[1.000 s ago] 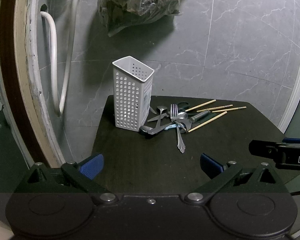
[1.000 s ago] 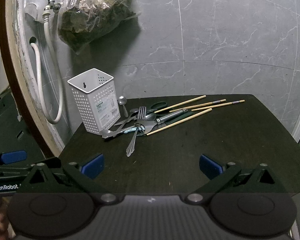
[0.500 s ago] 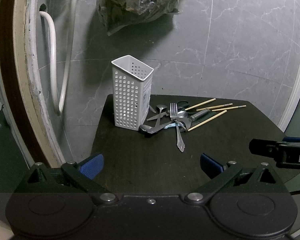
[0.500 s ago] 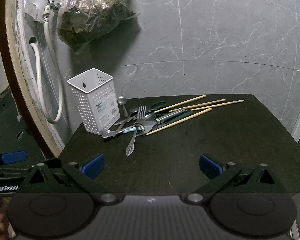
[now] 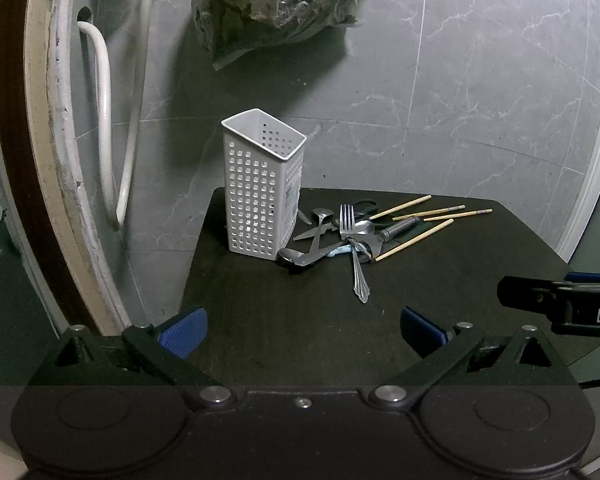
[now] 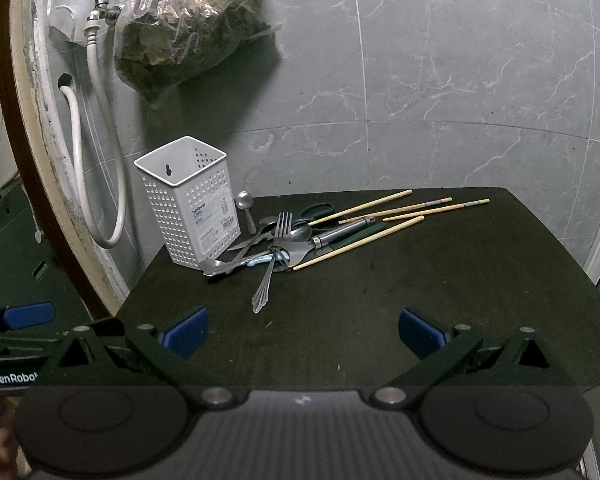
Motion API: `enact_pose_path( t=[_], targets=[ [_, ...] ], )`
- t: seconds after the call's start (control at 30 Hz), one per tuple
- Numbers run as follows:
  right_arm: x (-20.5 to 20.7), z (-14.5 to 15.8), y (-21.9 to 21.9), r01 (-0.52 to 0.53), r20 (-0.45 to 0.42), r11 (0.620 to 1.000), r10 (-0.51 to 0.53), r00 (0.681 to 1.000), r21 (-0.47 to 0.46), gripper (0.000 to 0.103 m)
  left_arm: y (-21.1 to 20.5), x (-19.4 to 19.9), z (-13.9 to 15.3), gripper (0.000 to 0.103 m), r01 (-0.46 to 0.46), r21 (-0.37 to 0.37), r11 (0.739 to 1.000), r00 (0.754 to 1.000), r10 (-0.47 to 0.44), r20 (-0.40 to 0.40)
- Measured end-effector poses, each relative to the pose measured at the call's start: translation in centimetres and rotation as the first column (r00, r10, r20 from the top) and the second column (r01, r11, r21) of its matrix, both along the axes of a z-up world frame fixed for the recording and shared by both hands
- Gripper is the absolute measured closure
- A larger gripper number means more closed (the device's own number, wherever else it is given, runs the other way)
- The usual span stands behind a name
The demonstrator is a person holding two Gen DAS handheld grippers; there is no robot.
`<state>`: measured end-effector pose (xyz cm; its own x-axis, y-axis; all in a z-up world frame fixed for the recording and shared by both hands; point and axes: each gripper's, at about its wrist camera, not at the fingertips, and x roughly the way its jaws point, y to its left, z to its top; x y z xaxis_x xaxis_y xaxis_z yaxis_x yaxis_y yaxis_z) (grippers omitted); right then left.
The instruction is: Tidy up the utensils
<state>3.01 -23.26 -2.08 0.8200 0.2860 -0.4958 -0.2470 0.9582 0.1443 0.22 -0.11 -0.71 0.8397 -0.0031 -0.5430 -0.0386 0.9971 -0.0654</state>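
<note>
A white perforated utensil holder [image 5: 262, 188] [image 6: 188, 202] stands upright and empty near the far left corner of a dark table [image 5: 308, 332] [image 6: 420, 300]. Right of it lies a pile of utensils: a fork [image 5: 354, 248] [image 6: 272, 258], spoons [image 5: 300, 256] [image 6: 245, 202], a metal-handled tool [image 6: 342, 232], green-handled scissors [image 6: 318, 210] and several wooden chopsticks [image 5: 418, 236] [image 6: 364, 242]. My left gripper [image 5: 303, 330] is open, held above the table's near left part. My right gripper [image 6: 303, 330] is open too, well short of the pile. Both hold nothing.
A grey marble-tiled wall stands behind the table. A plastic bag [image 5: 276, 0] [image 6: 188, 32] hangs above the holder. White hoses [image 5: 104, 128] [image 6: 100, 152] and a tap [image 6: 100, 2] run down the left wall. The right gripper's body [image 5: 560, 308] shows at the left view's right edge.
The left view has drifted very slightly, so the holder and pile sit a touch lower left. The right view is nearly unchanged. Both grippers stay open.
</note>
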Motion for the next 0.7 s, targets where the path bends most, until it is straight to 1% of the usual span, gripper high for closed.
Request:
enact_pose_path(
  t=[0.7],
  targets=[
    [0.15, -0.09, -0.17, 0.001, -0.002, 1.0, -0.001, 1.0, -0.001, 0.0, -0.03, 0.07, 0.01, 0.001, -0.001, -0.001, 1.0, 1.0, 0.001, -0.002]
  ],
)
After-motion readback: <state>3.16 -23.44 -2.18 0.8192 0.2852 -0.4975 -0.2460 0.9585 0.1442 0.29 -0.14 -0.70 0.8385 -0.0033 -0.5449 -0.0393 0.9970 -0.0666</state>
